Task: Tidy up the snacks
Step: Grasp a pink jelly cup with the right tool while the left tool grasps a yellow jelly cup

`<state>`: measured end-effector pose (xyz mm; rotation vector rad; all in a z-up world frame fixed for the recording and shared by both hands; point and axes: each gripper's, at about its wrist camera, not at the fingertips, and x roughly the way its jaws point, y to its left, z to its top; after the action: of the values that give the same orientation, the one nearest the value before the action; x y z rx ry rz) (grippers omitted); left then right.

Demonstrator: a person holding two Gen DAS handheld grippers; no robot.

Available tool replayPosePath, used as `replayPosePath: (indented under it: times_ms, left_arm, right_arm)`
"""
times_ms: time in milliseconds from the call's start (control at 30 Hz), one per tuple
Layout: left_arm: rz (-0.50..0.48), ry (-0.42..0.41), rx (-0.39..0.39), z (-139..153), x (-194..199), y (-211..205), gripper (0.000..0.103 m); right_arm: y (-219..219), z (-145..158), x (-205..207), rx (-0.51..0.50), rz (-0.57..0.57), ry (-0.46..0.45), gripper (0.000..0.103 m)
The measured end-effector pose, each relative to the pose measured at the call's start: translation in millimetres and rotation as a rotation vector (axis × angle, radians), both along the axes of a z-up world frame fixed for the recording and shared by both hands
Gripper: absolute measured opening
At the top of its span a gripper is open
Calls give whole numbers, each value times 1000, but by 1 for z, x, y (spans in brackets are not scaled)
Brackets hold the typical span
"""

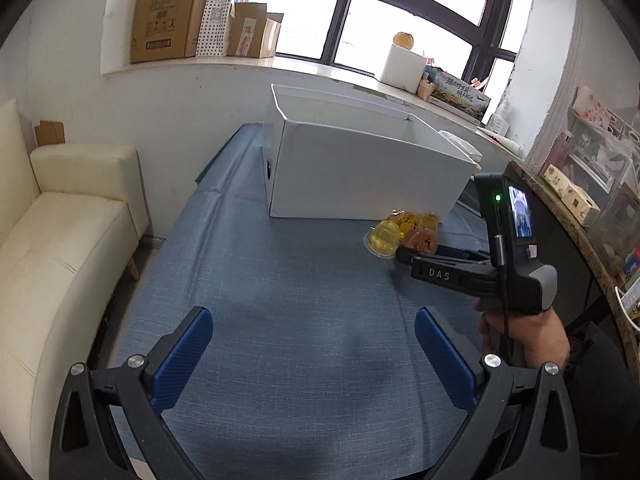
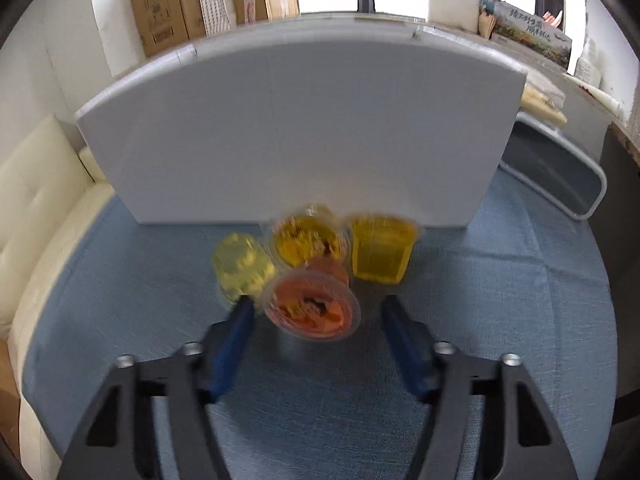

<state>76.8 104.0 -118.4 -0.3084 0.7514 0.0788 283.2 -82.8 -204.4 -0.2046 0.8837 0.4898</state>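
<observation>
Both blue-padded grippers, the left gripper [image 1: 314, 354] and the right gripper [image 2: 316, 320], gape empty, the right one nosing at the orange jelly cup [image 2: 314, 310] among four cups clustered before the white box [image 2: 296, 132], so seemingly nothing is packed yet.

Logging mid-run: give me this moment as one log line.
stage: approach | right gripper: open, closing in on orange jelly cup | left gripper: open, idle over table | white box: behind cups
</observation>
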Motion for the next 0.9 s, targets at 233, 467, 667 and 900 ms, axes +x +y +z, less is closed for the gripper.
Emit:
replayPosePath:
  times_ms: [233,467,667,900]
  left_arm:
    - [-28,17,11,-9,19,-9,103]
    - [-84,64,26,-27,70,-37,103]
    - [-107,77,42,-41,121,-58,103]
    - [-98,101,86,-54,163,-73,103]
  right_arm:
    - [-19,10,-14,63,37,1,49]
    - [-66,33,-67,112,54,-42,49]
    - [-98,44,-92,156,43,-36,49]
    - [-127,43,-111,203,6,-23,49]
